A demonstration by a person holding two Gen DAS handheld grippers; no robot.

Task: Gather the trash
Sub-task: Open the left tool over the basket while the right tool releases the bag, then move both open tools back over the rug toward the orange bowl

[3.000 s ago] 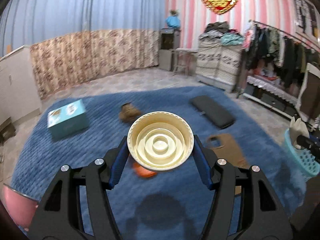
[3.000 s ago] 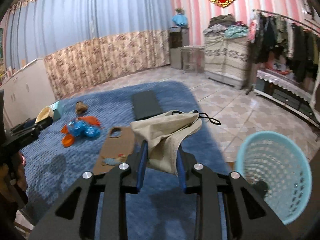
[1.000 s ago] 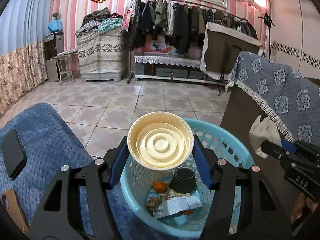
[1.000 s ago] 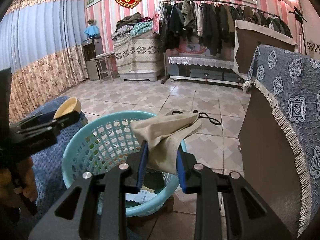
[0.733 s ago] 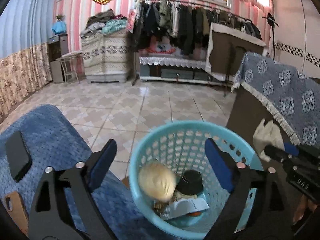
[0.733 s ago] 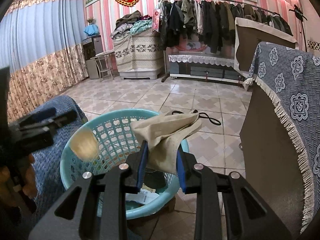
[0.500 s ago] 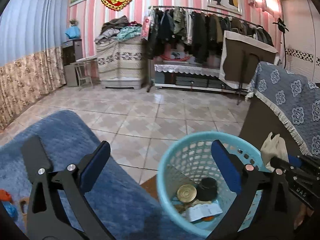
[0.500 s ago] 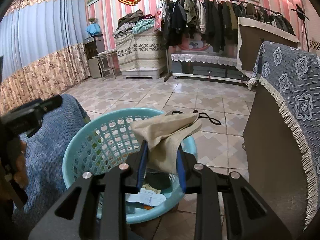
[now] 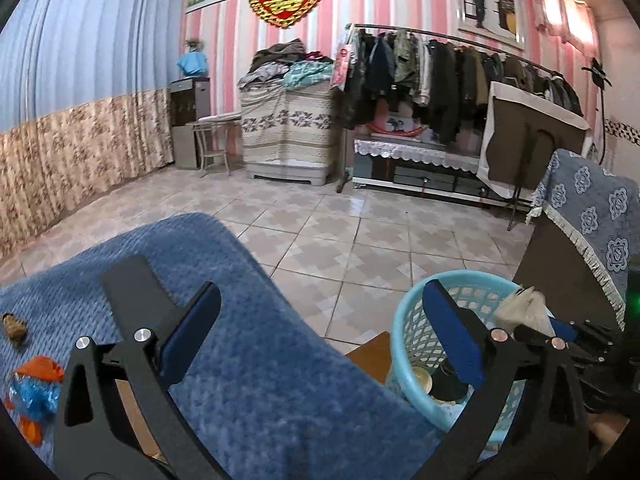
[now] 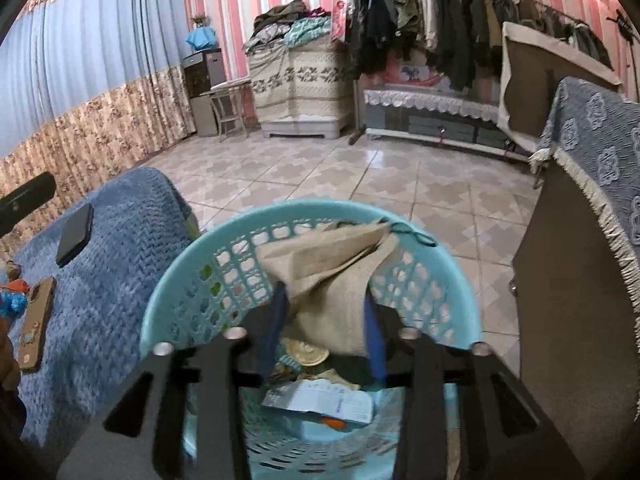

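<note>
A: What is hard to make out close in?

B: In the right wrist view the right gripper [image 10: 322,322] is blurred over the turquoise basket [image 10: 200,276]. Its jaws are opening, and the beige cloth [image 10: 340,280] sits between them, drooping into the basket; whether the pads still press on it I cannot tell. The cloth hides part of the basket's far wall. Under it lie a cream lid [image 10: 306,352], a white printed slip [image 10: 320,400] and a bit of orange, the rest too dim to name.

A: And the left gripper?

B: The left gripper [image 9: 320,340] stands spread wide with nothing in it, above the blue blanket [image 9: 260,360]. Its right finger cuts across the basket's rim [image 9: 404,320], so that view shows only a sliver of the lid [image 9: 420,378] and a dark cup-like thing beside it.

A: What does one view give that the other lacks?

B: The left view shows a blue-and-orange wrapper [image 9: 32,392] and a small brown lump [image 9: 14,326] on the blanket, cut by the frame edge. The right view shows a brown phone case [image 10: 38,324] and a black flat case [image 10: 74,234] lying apart on the blanket.

A: Room to move?

B: The basket stands between the blanket's edge and a dark cabinet [image 10: 568,340] draped with fringed blue cloth. Beyond is open tiled floor [image 9: 340,232] up to the clothes rack [image 9: 460,64].
</note>
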